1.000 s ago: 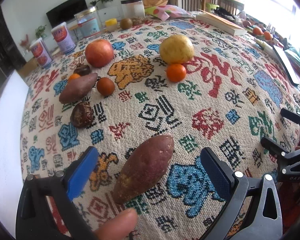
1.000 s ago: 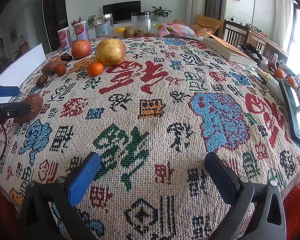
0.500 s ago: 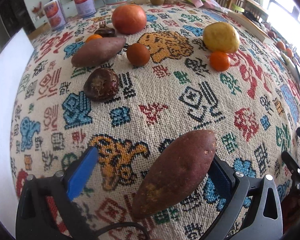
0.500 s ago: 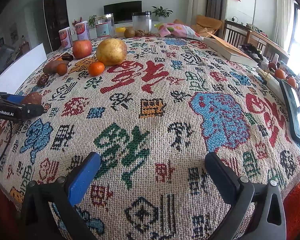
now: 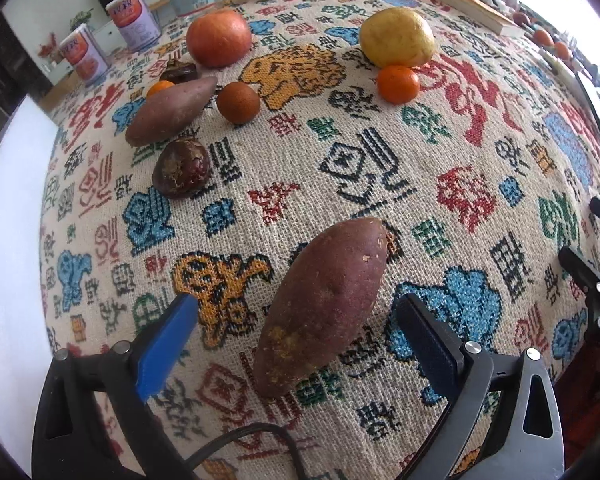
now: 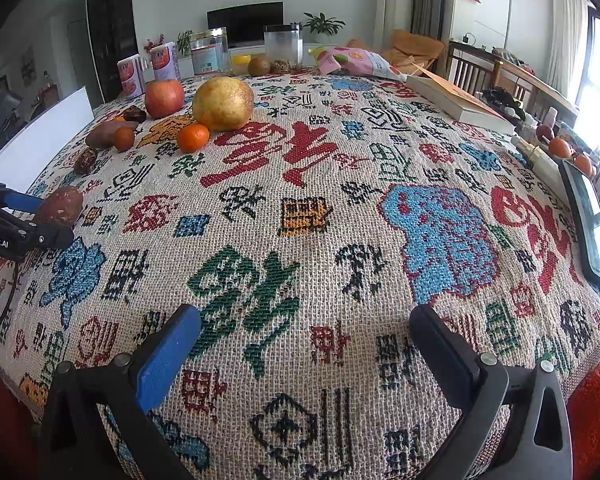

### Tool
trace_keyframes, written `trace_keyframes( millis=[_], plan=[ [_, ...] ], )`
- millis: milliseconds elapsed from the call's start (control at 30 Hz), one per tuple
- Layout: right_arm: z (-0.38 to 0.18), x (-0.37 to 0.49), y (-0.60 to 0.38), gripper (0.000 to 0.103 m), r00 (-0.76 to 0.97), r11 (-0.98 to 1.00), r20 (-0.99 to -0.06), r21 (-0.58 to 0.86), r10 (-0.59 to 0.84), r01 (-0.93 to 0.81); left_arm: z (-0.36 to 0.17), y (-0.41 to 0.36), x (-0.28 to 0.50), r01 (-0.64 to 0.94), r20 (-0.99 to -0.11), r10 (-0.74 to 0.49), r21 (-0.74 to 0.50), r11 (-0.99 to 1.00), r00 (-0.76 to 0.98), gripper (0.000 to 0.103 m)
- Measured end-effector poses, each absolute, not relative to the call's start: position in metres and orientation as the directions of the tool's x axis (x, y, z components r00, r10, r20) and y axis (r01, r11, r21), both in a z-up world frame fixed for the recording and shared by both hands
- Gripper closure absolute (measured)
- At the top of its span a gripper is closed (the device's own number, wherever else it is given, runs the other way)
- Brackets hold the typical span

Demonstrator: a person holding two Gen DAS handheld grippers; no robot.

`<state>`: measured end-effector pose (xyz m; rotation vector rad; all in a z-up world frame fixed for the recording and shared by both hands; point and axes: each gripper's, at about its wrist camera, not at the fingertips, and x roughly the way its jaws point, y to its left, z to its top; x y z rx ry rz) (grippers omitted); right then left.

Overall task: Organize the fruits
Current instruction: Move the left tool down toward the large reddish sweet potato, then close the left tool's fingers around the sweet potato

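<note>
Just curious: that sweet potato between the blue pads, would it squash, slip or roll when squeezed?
The sweet potato looks firm, so it probably won't squash. Its tapered ends may let it pivot between the closing left hand-held gripper. Its rough skin and the woven cloth should limit slipping.

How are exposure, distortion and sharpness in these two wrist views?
Left wrist view: the top right corner by the window is blown out white, strong fisheye bulges the patterned tablecloth, and the near sweet potato is sharp. Right wrist view: even daylight, with the window at the right edge overexposed; the cloth weave is crisp and the corners are vignetted dark.
</note>
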<state>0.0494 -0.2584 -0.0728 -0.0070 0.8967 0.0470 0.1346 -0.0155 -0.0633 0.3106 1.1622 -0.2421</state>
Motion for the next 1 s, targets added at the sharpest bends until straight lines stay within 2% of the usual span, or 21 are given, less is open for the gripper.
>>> trace_keyframes(
  millis=[33,67,167,200,233,400,633,733,833,900,1000],
  plan=[
    [-0.073,0.049,-0.259,0.0,0.623,0.999,-0.781,0.014,0.038,-0.044,-0.062,-0.017,0.133,0.361,-0.926,-0.044,0.102,0.927,0.374,0.023],
    [-0.073,0.049,-0.259,0.0,0.623,0.999,-0.781,0.014,0.038,-0.044,-0.061,-0.018,0.132,0.371,-0.929,-0.076,0.068,0.926,0.362,0.033],
    [-0.073,0.049,-0.259,0.0,0.623,0.999,-0.781,0.014,0.038,-0.043,-0.06,-0.018,0.133,0.369,-0.932,-0.092,0.047,0.928,0.351,0.039],
    [-0.073,0.049,-0.259,0.0,0.623,0.999,-0.781,0.014,0.038,-0.044,-0.059,-0.018,0.133,0.37,-0.931,-0.102,0.037,0.928,0.35,0.044],
    [-0.073,0.049,-0.259,0.0,0.623,0.999,-0.781,0.014,0.038,-0.044,-0.058,-0.017,0.133,0.362,-0.93,-0.105,0.032,0.932,0.353,0.054],
    [-0.073,0.049,-0.259,0.0,0.624,0.999,-0.781,0.014,0.04,-0.046,-0.055,0.0,0.137,0.259,-0.922,-0.115,-0.017,0.966,0.369,0.055],
    [-0.073,0.049,-0.259,0.0,0.625,0.999,-0.78,0.014,0.039,-0.044,-0.048,0.058,0.144,0.018,-0.889,-0.126,-0.131,0.991,0.44,0.058],
    [-0.073,0.048,-0.259,0.0,0.626,0.999,-0.779,0.014,0.038,-0.044,-0.048,0.066,0.146,0.004,-0.885,-0.13,-0.143,0.99,0.447,0.058],
    [-0.073,0.048,-0.259,0.0,0.626,0.999,-0.779,0.014,0.038,-0.044,-0.051,0.056,0.145,0.026,-0.883,-0.093,-0.091,0.995,0.461,0.058],
    [-0.073,0.048,-0.259,0.0,0.626,0.999,-0.779,0.014,0.038,-0.044,-0.053,0.052,0.147,0.04,-0.884,-0.09,-0.081,0.996,0.459,0.056],
    [-0.073,0.048,-0.259,0.0,0.625,0.999,-0.779,0.014,0.039,-0.045,-0.058,0.05,0.148,0.064,-0.89,-0.107,-0.088,0.994,0.442,0.043]
  ],
)
